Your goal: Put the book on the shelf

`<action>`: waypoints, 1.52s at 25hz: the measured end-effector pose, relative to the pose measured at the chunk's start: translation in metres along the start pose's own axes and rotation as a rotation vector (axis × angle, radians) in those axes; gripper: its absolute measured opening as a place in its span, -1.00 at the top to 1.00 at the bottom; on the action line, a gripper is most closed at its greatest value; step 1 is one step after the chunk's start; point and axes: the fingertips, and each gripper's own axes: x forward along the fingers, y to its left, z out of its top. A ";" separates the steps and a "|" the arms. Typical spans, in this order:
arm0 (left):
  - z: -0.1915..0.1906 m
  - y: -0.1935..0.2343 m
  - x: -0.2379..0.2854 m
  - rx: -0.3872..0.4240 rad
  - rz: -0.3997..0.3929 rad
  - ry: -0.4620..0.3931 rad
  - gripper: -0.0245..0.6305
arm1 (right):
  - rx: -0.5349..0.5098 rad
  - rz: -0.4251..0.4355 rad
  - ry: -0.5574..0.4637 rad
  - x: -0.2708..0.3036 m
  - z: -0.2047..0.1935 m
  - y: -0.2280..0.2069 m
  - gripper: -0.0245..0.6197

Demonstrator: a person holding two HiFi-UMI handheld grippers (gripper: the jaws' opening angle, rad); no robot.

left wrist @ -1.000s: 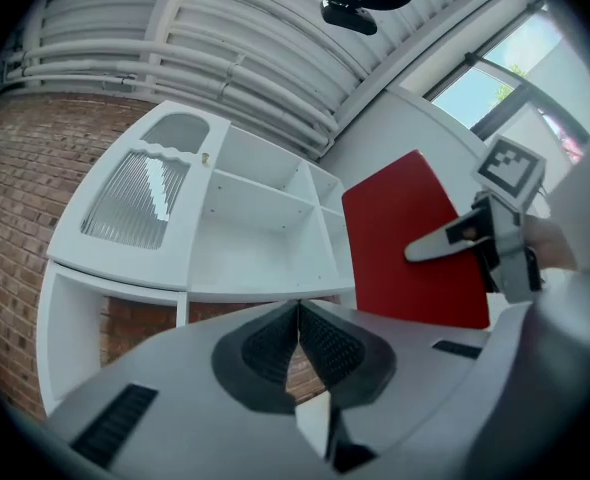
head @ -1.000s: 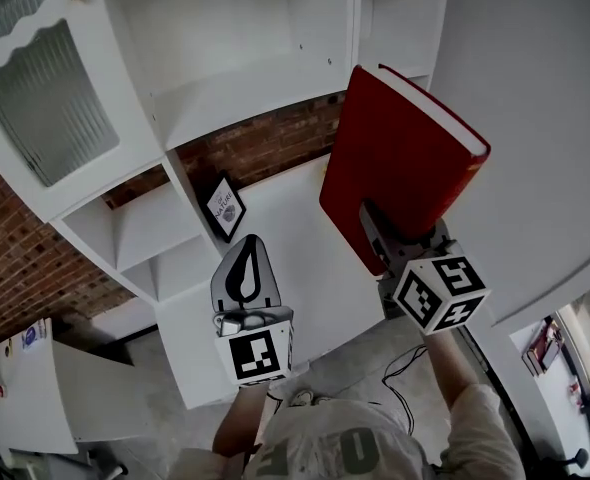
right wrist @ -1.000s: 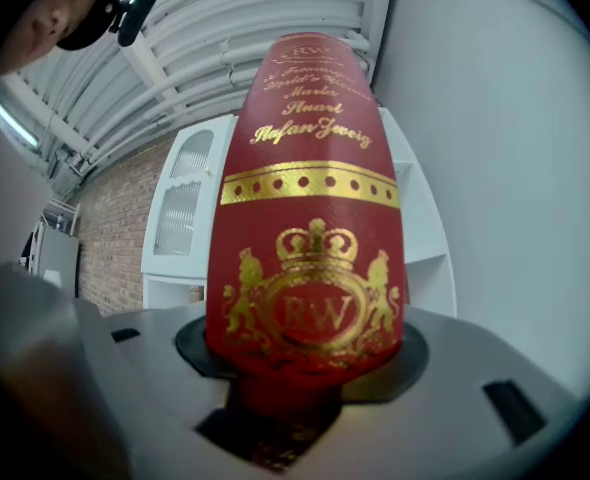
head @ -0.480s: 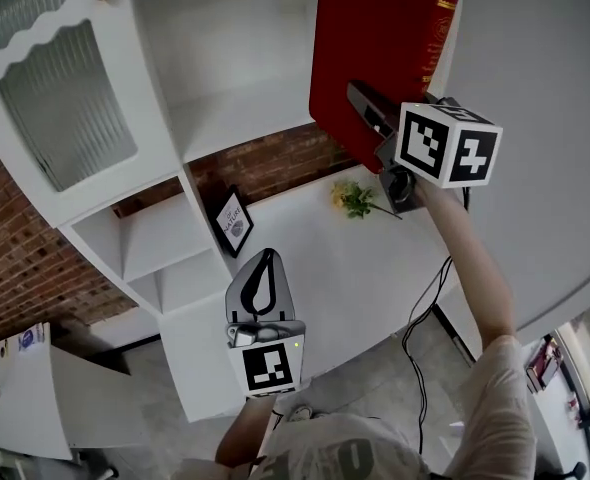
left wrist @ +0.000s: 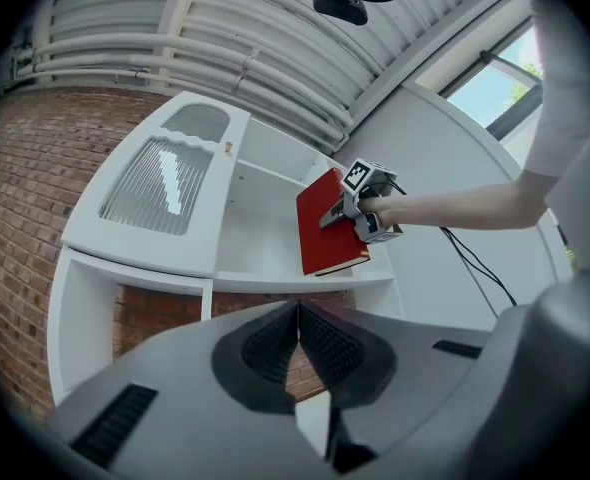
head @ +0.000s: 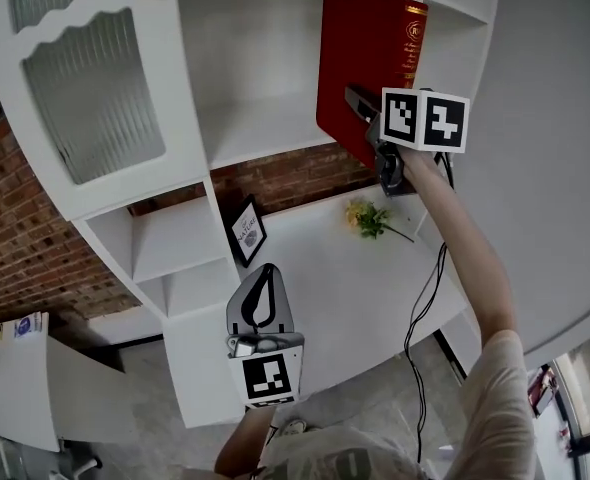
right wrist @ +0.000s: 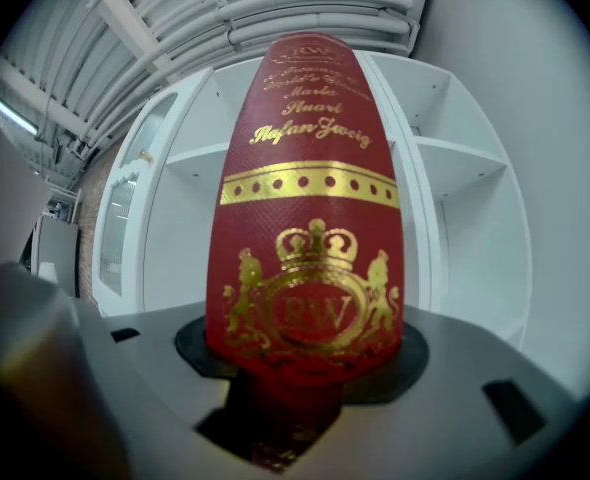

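My right gripper (head: 367,120) is shut on a red book (head: 360,63) with a gold-printed spine (right wrist: 312,218). It holds the book upright inside the open compartment of the white shelf unit (head: 265,138), near that compartment's right wall. From the left gripper view the book (left wrist: 327,226) stands with its lower edge at the shelf board (left wrist: 285,280); whether it touches I cannot tell. My left gripper (head: 258,298) hangs low in front of the desk, its jaws closed together with nothing between them (left wrist: 297,333).
A glass-fronted cabinet door (head: 90,88) closes the compartment to the left. Below the shelf a white desk top (head: 325,258) carries a small framed picture (head: 247,230) and a sprig of yellow flowers (head: 367,218). A brick wall (head: 15,248) stands behind. A cable (head: 425,298) hangs beside the right arm.
My right gripper has lifted the red book from in front of the desk up into the shelf compartment and turned it upright. The left gripper has stayed low.
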 end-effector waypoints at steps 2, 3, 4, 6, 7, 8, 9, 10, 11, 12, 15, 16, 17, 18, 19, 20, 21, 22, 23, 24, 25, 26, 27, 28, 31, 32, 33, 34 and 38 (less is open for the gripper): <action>-0.006 0.004 0.000 0.009 0.007 0.016 0.88 | 0.013 0.005 0.015 0.014 -0.003 0.003 0.16; -0.008 0.006 0.001 0.014 0.007 0.024 0.89 | 0.016 0.006 0.022 0.020 -0.004 0.004 0.16; -0.011 0.007 0.002 0.017 0.006 0.028 0.89 | 0.015 0.005 0.029 0.026 -0.004 0.006 0.16; -0.014 0.008 0.004 0.017 0.005 0.032 0.89 | 0.005 0.000 0.038 0.037 -0.006 0.009 0.16; -0.016 0.008 0.005 0.016 0.005 0.034 0.89 | -0.005 -0.003 0.040 0.042 -0.007 0.010 0.16; -0.017 0.008 0.006 0.014 0.005 0.038 0.89 | -0.019 -0.006 0.041 0.046 -0.008 0.011 0.16; -0.018 0.008 0.008 0.012 0.006 0.041 0.89 | -0.033 -0.007 0.042 0.050 -0.008 0.011 0.16; -0.018 0.009 0.009 0.008 0.007 0.037 0.89 | -0.044 -0.008 0.043 0.053 -0.008 0.012 0.16; -0.016 0.009 0.012 0.003 0.009 0.026 0.88 | -0.049 -0.009 0.043 0.056 -0.008 0.013 0.16; -0.014 0.010 0.014 0.000 0.011 0.017 0.89 | -0.050 -0.009 0.042 0.059 -0.008 0.013 0.16; -0.014 0.014 0.018 0.005 0.016 0.008 0.89 | -0.041 -0.019 0.033 0.072 -0.009 0.015 0.16; -0.015 0.015 0.019 0.007 0.019 0.007 0.89 | -0.039 -0.023 0.030 0.076 -0.010 0.015 0.16; -0.016 0.015 0.019 0.008 0.021 0.008 0.88 | -0.037 -0.029 0.029 0.081 -0.010 0.015 0.16; -0.017 0.015 0.020 0.008 0.021 0.010 0.88 | -0.037 -0.035 0.030 0.086 -0.011 0.015 0.16; -0.018 0.015 0.020 0.009 0.018 0.014 0.89 | -0.036 -0.040 0.034 0.091 -0.012 0.015 0.16; -0.019 0.014 0.021 0.011 0.014 0.017 0.89 | -0.036 -0.045 0.038 0.097 -0.012 0.016 0.16; -0.020 0.014 0.022 0.012 0.009 0.020 0.89 | -0.036 -0.050 0.042 0.103 -0.012 0.016 0.16; -0.021 0.013 0.023 0.014 0.003 0.021 0.89 | -0.037 -0.054 0.046 0.109 -0.011 0.017 0.16; -0.021 0.012 0.024 0.016 -0.002 0.022 0.88 | -0.037 -0.058 0.049 0.115 -0.010 0.017 0.16; -0.022 0.010 0.025 0.015 -0.007 0.022 0.88 | -0.037 -0.063 0.051 0.120 -0.009 0.017 0.16; -0.023 0.009 0.025 0.012 -0.009 0.023 0.88 | -0.037 -0.067 0.052 0.126 -0.009 0.017 0.16; -0.024 0.009 0.026 0.008 -0.009 0.024 0.89 | -0.036 -0.071 0.051 0.131 -0.009 0.017 0.16; -0.025 0.009 0.026 0.006 -0.009 0.026 0.88 | -0.035 -0.075 0.051 0.135 -0.009 0.017 0.16; -0.026 0.010 0.026 0.005 -0.008 0.028 0.88 | -0.035 -0.079 0.051 0.139 -0.009 0.017 0.16; -0.030 0.017 0.026 -0.006 0.006 0.036 0.89 | -0.035 -0.089 0.047 0.150 -0.008 0.016 0.16; -0.031 0.019 0.026 -0.008 0.012 0.037 0.89 | -0.035 -0.091 0.045 0.154 -0.007 0.016 0.16; -0.031 0.022 0.026 -0.009 0.018 0.037 0.89 | -0.036 -0.092 0.042 0.158 -0.007 0.016 0.16; -0.032 0.025 0.027 -0.009 0.024 0.035 0.89 | -0.036 -0.093 0.040 0.162 -0.006 0.016 0.16; -0.033 0.032 0.028 -0.022 0.044 0.024 0.89 | -0.036 -0.101 0.034 0.175 -0.005 0.016 0.16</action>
